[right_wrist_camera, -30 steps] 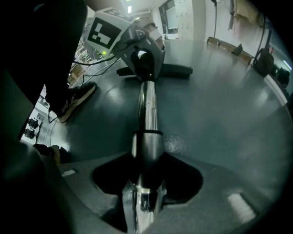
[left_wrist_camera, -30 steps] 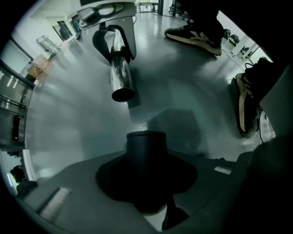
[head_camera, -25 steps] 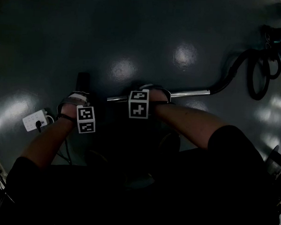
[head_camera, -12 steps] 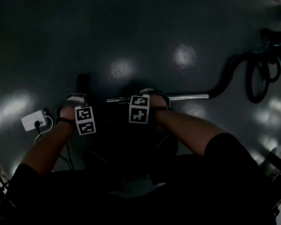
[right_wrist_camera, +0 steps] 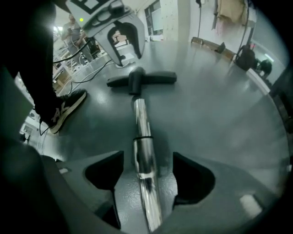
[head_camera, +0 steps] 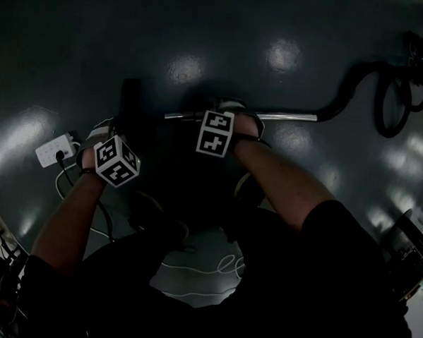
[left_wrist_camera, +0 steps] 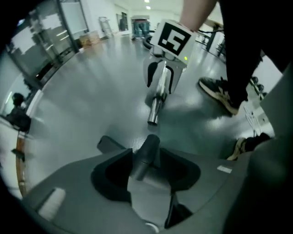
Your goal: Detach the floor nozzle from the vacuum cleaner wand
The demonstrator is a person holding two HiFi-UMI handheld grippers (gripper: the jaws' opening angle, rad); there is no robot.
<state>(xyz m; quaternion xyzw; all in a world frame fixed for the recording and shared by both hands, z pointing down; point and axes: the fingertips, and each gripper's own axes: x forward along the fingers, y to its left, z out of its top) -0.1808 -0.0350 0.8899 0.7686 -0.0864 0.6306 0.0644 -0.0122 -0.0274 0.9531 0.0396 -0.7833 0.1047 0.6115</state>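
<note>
Floor nozzle (right_wrist_camera: 137, 80): one, a dark T-shape flat on the floor (head_camera: 204, 30), at the left end of the wand and on the far side of the left gripper.
Neck of the nozzle: it points at the wand's open end. The left gripper view shows a short gap between them, so the joint looks parted.
Wand (right_wrist_camera: 141, 132): one shiny metal tube, lying left to right on the floor and running under the right gripper.
Hose (head_camera: 357, 80): one, curving away from the wand's right end towards the far right.
Left gripper (left_wrist_camera: 145, 153): its fingers (left_wrist_camera: 112, 176) have just been opening and stand wide. The nozzle's neck is between them with room on both sides, so nothing is gripped.
Right gripper (right_wrist_camera: 146, 164): its fingers (right_wrist_camera: 103, 176) have just been opening to their widest. The wand passes between them with a clear gap on each side, so it is let go.
Step in hand: release after the pull-apart. The detaching itself seems done, though the head view is too dark to confirm the gap.
Next move: probably lifting both grippers straight up, clear of the neck and tube, without nudging either back together.
Others: one white power strip (head_camera: 53, 151) near left, two shoes (left_wrist_camera: 219, 93).
</note>
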